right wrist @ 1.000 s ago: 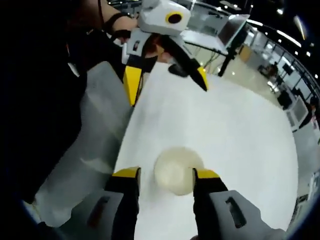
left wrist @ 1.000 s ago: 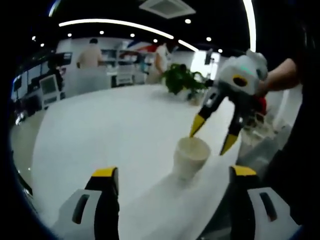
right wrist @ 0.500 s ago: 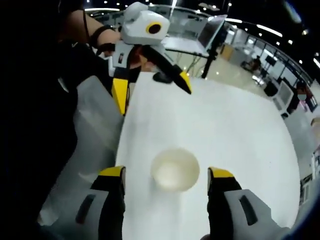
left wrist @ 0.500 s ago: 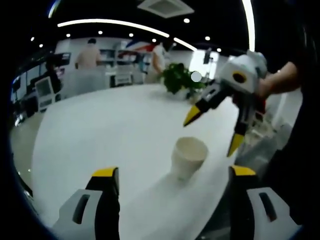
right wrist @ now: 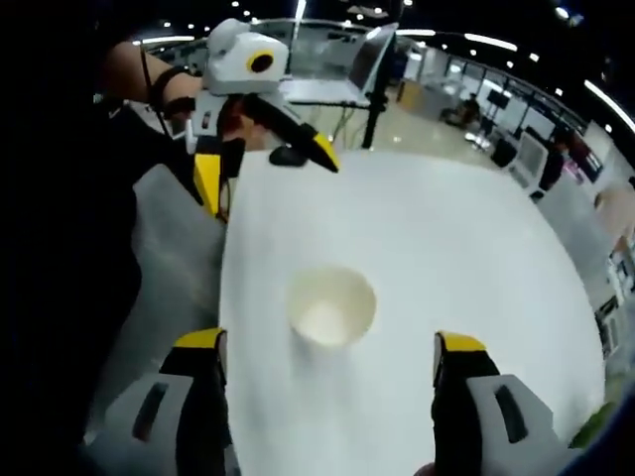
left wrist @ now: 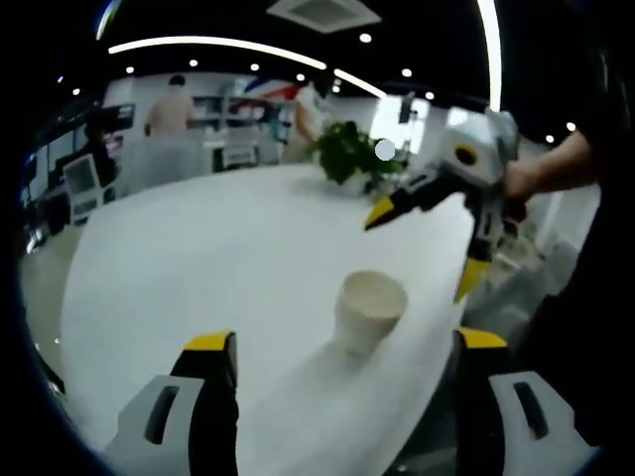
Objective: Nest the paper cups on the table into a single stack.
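A single paper cup (left wrist: 368, 310) is seen standing upright near the edge of the white tabletop (left wrist: 218, 248), with a potted plant (left wrist: 349, 154) visible at the far side. From above, in the right gripper view, the cup's hollow interior is revealed between the spread jaws of the right hand-held gripper (right wrist: 325, 352), untouched. The left hand-held gripper (left wrist: 344, 344) is likewise held wide apart with nothing grasped.

1. Left gripper (left wrist: 337, 347): grey plastic jaws capped with yellow tips, a dark slot in each.
2. Right gripper (right wrist: 327, 347): same grey jaws, yellow tips.
3. Person's wrist (right wrist: 159, 84) beyond the jaws wears a dark band; dark clothing.
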Available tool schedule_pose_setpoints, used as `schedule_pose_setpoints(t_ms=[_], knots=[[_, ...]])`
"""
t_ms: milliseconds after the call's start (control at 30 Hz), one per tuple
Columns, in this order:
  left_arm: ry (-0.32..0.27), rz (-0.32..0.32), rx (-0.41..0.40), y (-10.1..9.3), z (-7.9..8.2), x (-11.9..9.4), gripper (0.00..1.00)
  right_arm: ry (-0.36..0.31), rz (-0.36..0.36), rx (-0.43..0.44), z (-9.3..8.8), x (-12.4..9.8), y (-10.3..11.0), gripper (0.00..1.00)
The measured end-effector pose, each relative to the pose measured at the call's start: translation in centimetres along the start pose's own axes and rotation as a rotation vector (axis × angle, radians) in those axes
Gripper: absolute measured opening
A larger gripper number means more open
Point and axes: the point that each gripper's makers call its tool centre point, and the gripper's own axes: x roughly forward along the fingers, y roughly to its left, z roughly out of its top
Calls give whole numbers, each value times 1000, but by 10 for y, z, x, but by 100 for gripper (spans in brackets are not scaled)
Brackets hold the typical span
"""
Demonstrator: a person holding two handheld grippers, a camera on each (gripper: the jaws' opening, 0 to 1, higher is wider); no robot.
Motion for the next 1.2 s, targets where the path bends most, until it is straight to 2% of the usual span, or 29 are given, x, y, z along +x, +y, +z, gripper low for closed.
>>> schedule_pose_setpoints(t_ms=[133,233,400,500,667,900,1000,1100,1200], knots=[[0,-3,-17,0,-2,0,89,-4,-20,34,-10,-3,-1,90],[11,-11,-5,-2,-3,0,89,-10,-47,52,-17,-4,-3,96],[28,-21,9,-4,-4,2,89,-23,-78,73,-26,-5,-5,100],[39,-33,20,-6,-6,3,89,-41,-91,76,-22,-11,-3,100],[53,-42,31,-6,-10,5,89,-41,-115,95,-31,-13,-3,100],[64,-58,27,-10,-21,17,91,-56,-112,139,-48,-7,1,100],[101,-76,50,-13,-34,27,89,-70,-108,154,-55,0,2,100],[114,-96,47,-17,-44,37,89,-87,-92,177,-59,10,3,99],[147,-112,88,-19,-54,47,86,-87,-77,180,-63,20,3,96]])
